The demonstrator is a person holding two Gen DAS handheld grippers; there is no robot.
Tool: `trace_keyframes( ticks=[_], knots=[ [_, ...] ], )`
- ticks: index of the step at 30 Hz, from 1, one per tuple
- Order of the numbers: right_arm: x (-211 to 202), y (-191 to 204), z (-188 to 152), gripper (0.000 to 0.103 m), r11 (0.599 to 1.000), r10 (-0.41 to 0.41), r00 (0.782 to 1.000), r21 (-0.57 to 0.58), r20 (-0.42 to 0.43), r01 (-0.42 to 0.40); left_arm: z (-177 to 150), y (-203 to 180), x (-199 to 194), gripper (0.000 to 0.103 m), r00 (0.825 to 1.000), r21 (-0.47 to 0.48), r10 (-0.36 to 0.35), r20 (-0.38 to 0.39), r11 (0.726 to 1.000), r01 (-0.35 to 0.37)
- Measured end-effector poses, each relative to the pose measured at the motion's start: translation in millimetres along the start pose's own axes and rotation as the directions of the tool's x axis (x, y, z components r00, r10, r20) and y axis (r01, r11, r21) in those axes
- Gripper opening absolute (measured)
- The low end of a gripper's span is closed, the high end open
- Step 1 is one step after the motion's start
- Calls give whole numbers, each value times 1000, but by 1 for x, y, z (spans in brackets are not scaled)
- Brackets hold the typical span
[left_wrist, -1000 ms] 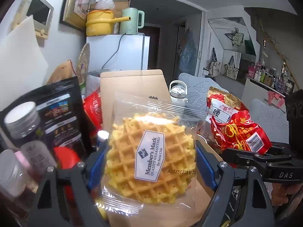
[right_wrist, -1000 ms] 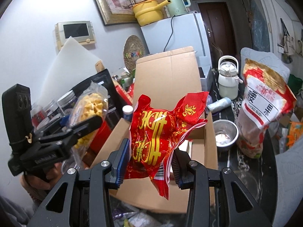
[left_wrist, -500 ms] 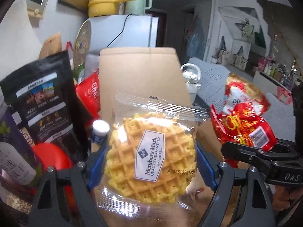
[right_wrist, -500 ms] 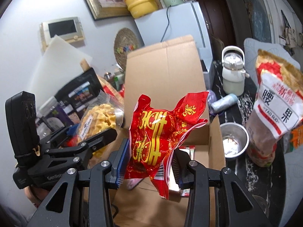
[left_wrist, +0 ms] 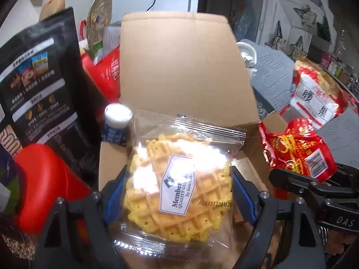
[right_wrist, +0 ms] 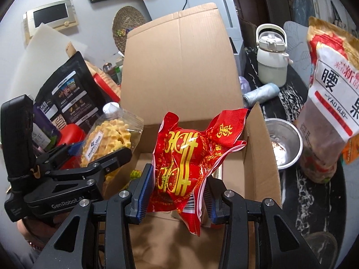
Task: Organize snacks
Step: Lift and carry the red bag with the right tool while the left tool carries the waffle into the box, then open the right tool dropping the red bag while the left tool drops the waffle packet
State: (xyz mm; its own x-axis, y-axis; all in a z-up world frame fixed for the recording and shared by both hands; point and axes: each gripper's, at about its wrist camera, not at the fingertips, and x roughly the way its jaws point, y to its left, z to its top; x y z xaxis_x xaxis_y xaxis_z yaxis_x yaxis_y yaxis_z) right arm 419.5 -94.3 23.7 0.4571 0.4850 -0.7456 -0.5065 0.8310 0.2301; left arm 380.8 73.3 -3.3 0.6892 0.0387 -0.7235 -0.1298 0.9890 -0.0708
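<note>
My left gripper (left_wrist: 177,192) is shut on a clear-wrapped yellow waffle (left_wrist: 179,192), held over the left rim of an open cardboard box (left_wrist: 184,62). The waffle (right_wrist: 107,141) and left gripper (right_wrist: 98,163) also show in the right wrist view. My right gripper (right_wrist: 177,192) is shut on a red snack bag (right_wrist: 190,157), held above the box (right_wrist: 179,67) opening. That bag (left_wrist: 298,154) shows at the right of the left wrist view. Small packets lie on the box floor, mostly hidden.
A black pouch (left_wrist: 38,78), red lid (left_wrist: 44,179) and small white-capped bottle (left_wrist: 116,123) crowd the box's left side. On the right stand a large nut bag (right_wrist: 329,94), a steel bowl (right_wrist: 282,143) and a white kettle (right_wrist: 271,58).
Both grippers have moved forward and down toward the box with their snacks still held. The box now fills more of both views.
</note>
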Motion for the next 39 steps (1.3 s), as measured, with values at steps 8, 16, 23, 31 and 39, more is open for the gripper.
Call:
trace_keyframes(
  ticks=[8,16,23,31,39],
  knots=[
    [17,-1,-1,44,997,-74,996,-2,-58,74,-1,2,14,83,997,8,47,-58,999,-46],
    [15,0,-3,44,991,-130,990,-22,-55,129,3,-2,23,84,993,15,48,-109,999,-46],
    [1,8,-5,44,983,-178,983,-56,-46,176,9,-16,33,85,981,36,88,-173,996,-83],
    [-22,17,-7,50,975,-212,977,-69,-15,210,6,-19,24,85,981,15,83,-173,997,-82],
    [-47,26,-6,50,976,-211,977,-56,19,212,8,-25,-3,103,992,18,88,-93,996,-86]
  ],
)
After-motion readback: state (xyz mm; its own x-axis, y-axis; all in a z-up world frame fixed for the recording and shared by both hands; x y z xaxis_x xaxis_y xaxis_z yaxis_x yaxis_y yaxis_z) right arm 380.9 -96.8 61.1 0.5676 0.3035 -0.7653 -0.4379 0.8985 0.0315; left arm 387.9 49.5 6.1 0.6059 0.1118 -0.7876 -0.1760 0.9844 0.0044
